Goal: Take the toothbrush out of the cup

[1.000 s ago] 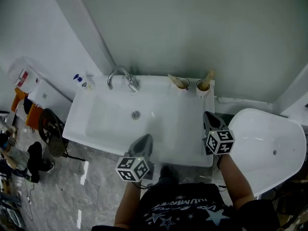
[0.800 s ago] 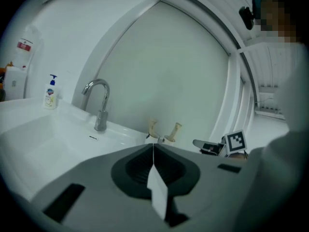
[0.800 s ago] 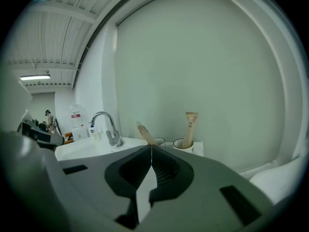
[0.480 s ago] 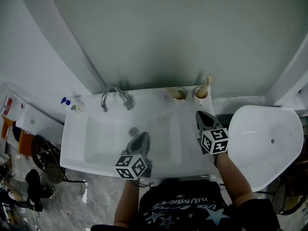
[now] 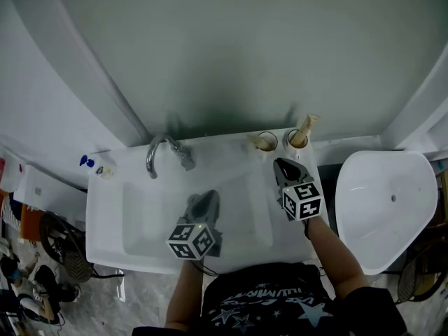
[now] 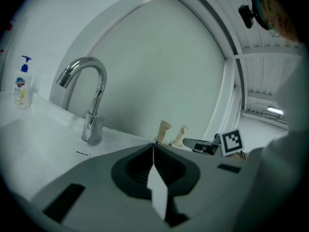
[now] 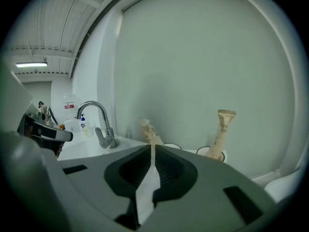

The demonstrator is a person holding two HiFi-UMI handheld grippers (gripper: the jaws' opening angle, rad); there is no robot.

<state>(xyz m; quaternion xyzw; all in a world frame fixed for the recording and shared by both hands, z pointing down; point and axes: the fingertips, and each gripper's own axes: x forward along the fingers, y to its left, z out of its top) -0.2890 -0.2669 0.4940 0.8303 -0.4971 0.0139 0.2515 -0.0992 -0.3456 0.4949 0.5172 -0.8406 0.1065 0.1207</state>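
Now, over the sink (image 5: 105, 208), both grippers are closed and empty. Right gripper (image 5: 281, 165) lies nearer than left gripper (image 5: 203, 201). Cup (image 5: 297, 143) sits just ahead of its tips, second cup (image 5: 267, 141) beside it. Toothbrush (image 5: 306, 127) stands in the cup, near upright, leaning slightly right.

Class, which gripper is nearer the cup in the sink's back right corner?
Right. The right gripper is just in front of that cup; the left gripper hangs farther off, over the basin.
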